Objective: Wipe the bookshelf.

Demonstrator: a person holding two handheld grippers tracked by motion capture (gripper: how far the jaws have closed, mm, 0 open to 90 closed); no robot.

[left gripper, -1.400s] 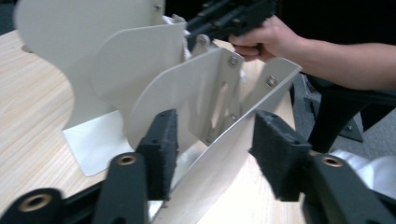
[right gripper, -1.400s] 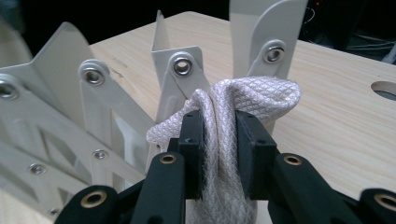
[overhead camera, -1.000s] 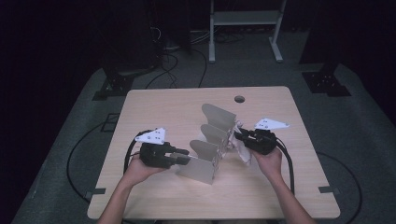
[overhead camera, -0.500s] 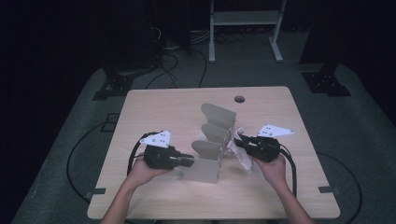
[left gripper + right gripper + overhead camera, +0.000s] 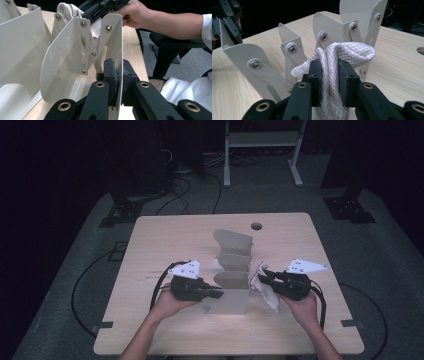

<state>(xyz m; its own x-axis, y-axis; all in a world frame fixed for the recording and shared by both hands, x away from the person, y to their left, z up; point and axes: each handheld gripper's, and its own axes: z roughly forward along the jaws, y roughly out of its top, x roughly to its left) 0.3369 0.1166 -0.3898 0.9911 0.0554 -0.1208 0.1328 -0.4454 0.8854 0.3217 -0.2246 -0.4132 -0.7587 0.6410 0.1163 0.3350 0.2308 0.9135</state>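
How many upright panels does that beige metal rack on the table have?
4. Nearest panel is clamped by the left gripper; second, third, and farthest stand behind it. None looks hidden.

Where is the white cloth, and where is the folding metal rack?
white cloth (image 5: 352, 53), right gripper view, on the bunched fold above the pads.
folding metal rack (image 5: 235, 242), high view, on its far upright panel.

A dark lab or studio: lone wooden table (image 5: 165, 240), floor cables (image 5: 187, 195), equipment stands (image 5: 260, 150).
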